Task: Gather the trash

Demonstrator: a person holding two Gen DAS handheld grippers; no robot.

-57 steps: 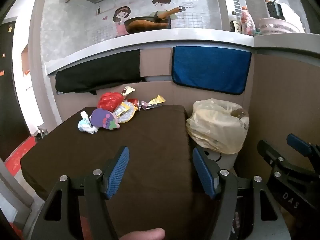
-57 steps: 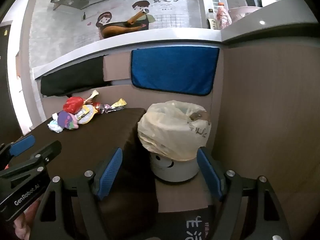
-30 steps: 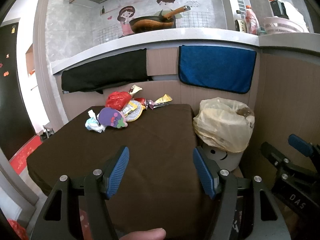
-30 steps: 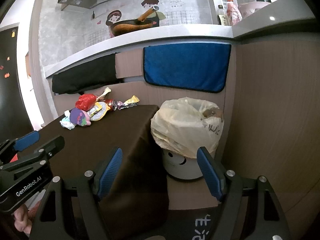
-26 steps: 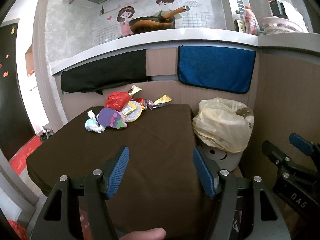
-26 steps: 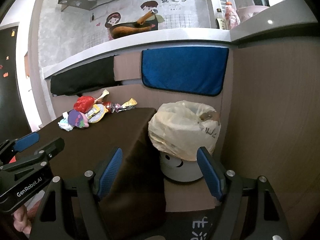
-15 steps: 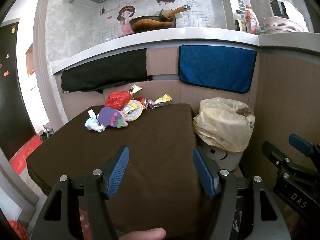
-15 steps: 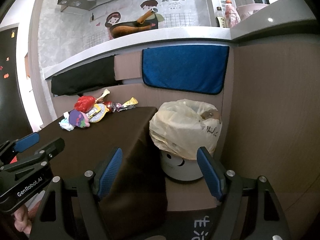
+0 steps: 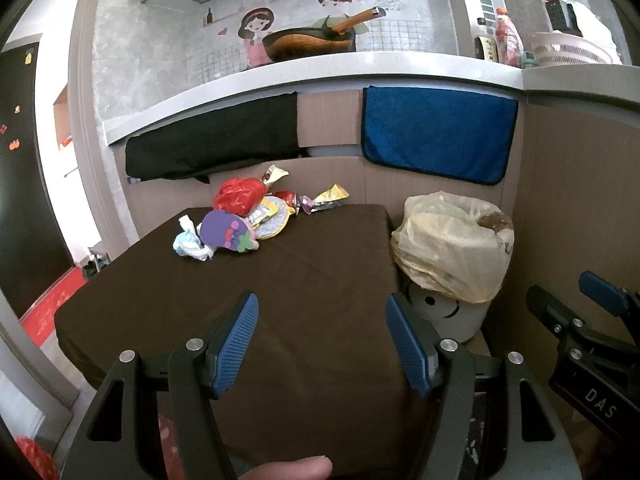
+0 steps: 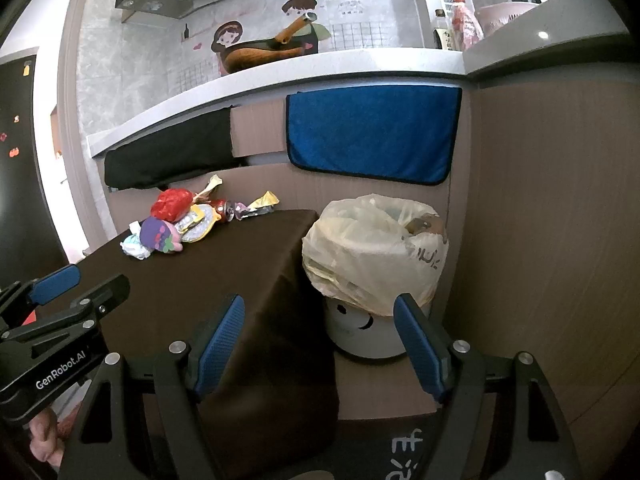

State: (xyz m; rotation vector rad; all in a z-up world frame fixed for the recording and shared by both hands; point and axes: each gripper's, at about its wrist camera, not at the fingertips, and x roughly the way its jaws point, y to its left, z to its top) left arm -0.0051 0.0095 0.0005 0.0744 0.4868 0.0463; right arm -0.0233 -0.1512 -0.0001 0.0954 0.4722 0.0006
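Barely shifted vs half a second back; same framing, nothing picked up. Compared with two seconds back, pulled away a little, more table (image 9: 320, 280) edge visible.

Table draped in dark brown cloth, matte, faint creases. Blue towel (image 9: 436, 140) and black cloth (image 9: 212, 148) hung off the grey counter behind, both soft fabric. Bin (image 10: 376, 264) just right of table: white, round, smiley face, lined with thin crinkled yellowish bag, dark scribble print on it, unreadable.

Trash pile (image 9: 248, 220) at far-left of table: red crumpled bag, purple strawberry-print pack, gold foil wrappers, white wad; all touching or overlapping.

Left gripper (image 9: 320, 340) wide open, empty, over near table edge. Right gripper (image 10: 318, 344) wide open, empty, aimed between table edge and bin.

Readable: "GenRobot.AI" on left gripper body, "DAS" on right. Wall mural has Chinese characters, too small.
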